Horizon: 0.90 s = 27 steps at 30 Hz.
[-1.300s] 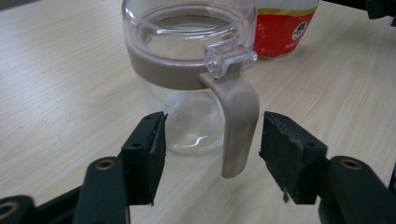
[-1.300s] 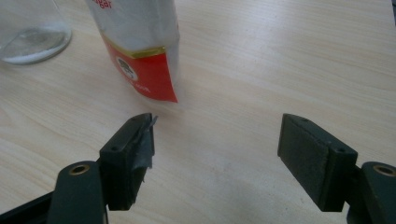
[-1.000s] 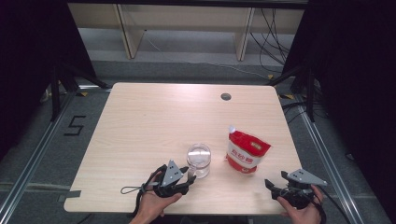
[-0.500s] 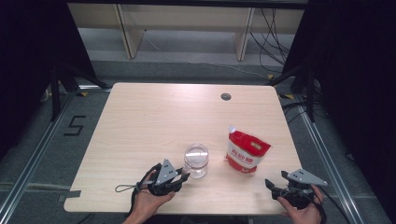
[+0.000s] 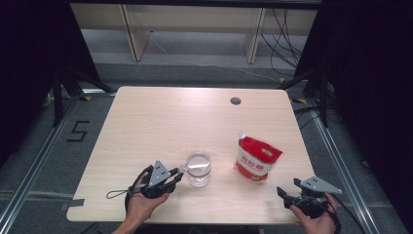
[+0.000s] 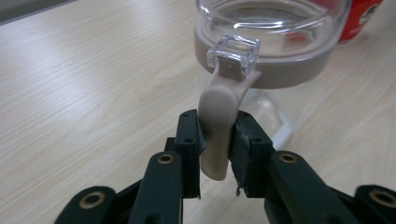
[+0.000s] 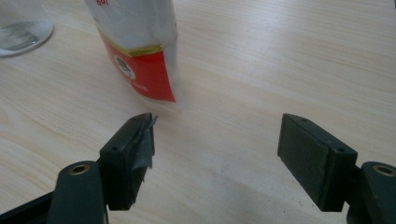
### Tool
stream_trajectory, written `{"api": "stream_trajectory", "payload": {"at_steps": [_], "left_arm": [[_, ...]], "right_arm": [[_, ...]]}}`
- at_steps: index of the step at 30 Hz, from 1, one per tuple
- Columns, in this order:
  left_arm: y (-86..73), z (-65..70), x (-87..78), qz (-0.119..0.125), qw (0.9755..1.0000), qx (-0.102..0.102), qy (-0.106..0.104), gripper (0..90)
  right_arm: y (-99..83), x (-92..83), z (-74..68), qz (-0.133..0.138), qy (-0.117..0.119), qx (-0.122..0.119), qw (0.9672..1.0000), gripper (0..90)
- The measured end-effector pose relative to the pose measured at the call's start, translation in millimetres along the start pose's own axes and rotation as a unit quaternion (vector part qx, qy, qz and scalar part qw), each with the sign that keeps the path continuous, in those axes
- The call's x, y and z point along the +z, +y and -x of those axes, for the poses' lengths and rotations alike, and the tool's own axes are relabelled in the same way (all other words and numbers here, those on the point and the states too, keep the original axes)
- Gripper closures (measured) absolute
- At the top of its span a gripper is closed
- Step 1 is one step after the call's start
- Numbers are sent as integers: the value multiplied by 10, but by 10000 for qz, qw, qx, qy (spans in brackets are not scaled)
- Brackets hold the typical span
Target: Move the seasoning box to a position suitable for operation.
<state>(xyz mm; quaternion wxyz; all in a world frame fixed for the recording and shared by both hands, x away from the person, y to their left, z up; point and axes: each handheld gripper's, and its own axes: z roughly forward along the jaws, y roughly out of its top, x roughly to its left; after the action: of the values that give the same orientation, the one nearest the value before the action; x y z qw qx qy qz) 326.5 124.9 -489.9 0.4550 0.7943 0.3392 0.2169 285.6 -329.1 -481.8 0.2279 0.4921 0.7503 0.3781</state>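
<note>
Closing on the beige strap (image 6: 215,116) with the left gripper (image 5: 174,173): jaws just drawn in from a wider gap, now narrow, both pads pressed flat against the strap's sides below the clear clasp (image 6: 233,53). Gripping a soft tab hanging from the beige lid ring (image 6: 280,70) of the glass jar (image 5: 198,169), not the glass itself. Shifted leftward along the near edge of the table (image 5: 170,122) compared with a second ago, with the jar seemingly a touch further left too, upright on the wood near the front edge, just left of the red-and-white pouch (image 5: 258,159) and apart from it. Likely meaning a secured hold, and a pull on the strap under way or about to begin, either to drag the jar or to work the lid loose; cannot tell which from here. Worth watching for the jar tipping or sliding, given a grip so high and off to one side. Holding the right gripper (image 7: 219,140) low at the near right corner, spread wide around nothing, bare wood between the pads, pouch standing just ahead and to one side, well short of contact.
</note>
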Motion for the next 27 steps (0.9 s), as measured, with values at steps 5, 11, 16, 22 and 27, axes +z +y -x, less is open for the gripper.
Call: {"api": "stream_trajectory", "payload": {"at_steps": [5, 11, 16, 22, 27], "left_arm": [[-9, 7, 5, 13, 9997, 158, 169, 741], [-4, -9, -12, -6, 9999, 113, -42, 750], [0, 21, -29, -71, 9991, 199, -360, 754], [-20, 87, -71, -84, 9980, 210, -596, 754], [-27, 100, -107, -111, 9974, 333, -624, 753]], "right_arm": [[4, 7, 15, 31, -46, -198, 9998, 283], [0, 4, -11, -19, -17, 6, 10000, 283], [6, 14, 24, 34, -50, -259, 9996, 284], [5, 14, 26, 22, -50, -272, 9996, 283], [5, 13, 22, 35, -47, -273, 9996, 284]]}}
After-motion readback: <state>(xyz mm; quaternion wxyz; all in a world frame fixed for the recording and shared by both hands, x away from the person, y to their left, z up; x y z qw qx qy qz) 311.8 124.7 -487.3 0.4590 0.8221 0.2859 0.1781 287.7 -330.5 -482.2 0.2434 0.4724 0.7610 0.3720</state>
